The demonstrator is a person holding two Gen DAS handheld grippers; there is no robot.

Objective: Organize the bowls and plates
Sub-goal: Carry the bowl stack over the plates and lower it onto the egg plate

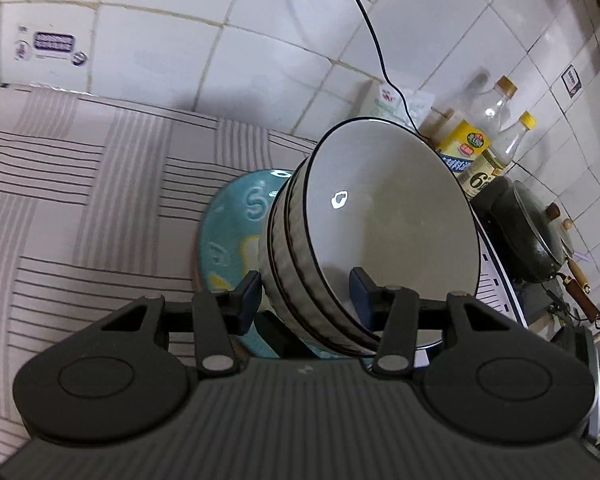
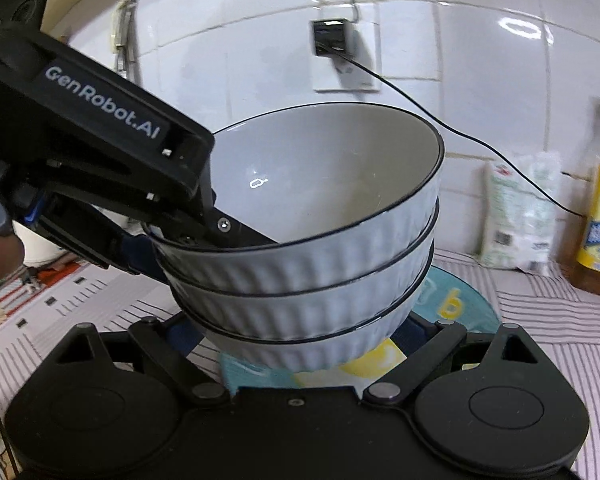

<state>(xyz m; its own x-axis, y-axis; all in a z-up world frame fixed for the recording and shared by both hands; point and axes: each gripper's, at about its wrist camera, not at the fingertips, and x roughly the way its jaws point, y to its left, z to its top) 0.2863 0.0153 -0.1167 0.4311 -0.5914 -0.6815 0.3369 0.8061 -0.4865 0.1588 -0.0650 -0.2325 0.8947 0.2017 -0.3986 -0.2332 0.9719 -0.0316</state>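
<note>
Three nested grey bowls (image 2: 312, 256) hang tilted above a blue plate (image 1: 236, 232) on the striped tabletop (image 1: 80, 184). The left gripper (image 1: 306, 294) grips the stack at its rim, one of its fingers (image 1: 362, 288) inside the top bowl and the other against the ribbed outer wall (about a third open, pads pressing). The right gripper (image 2: 300, 332) sits low around the bottom bowl; its fingertips are hidden, so whether it holds cannot be told. Bottles (image 1: 484, 140) and a lidded pan (image 1: 536, 236) stand by the tiled wall.
</note>
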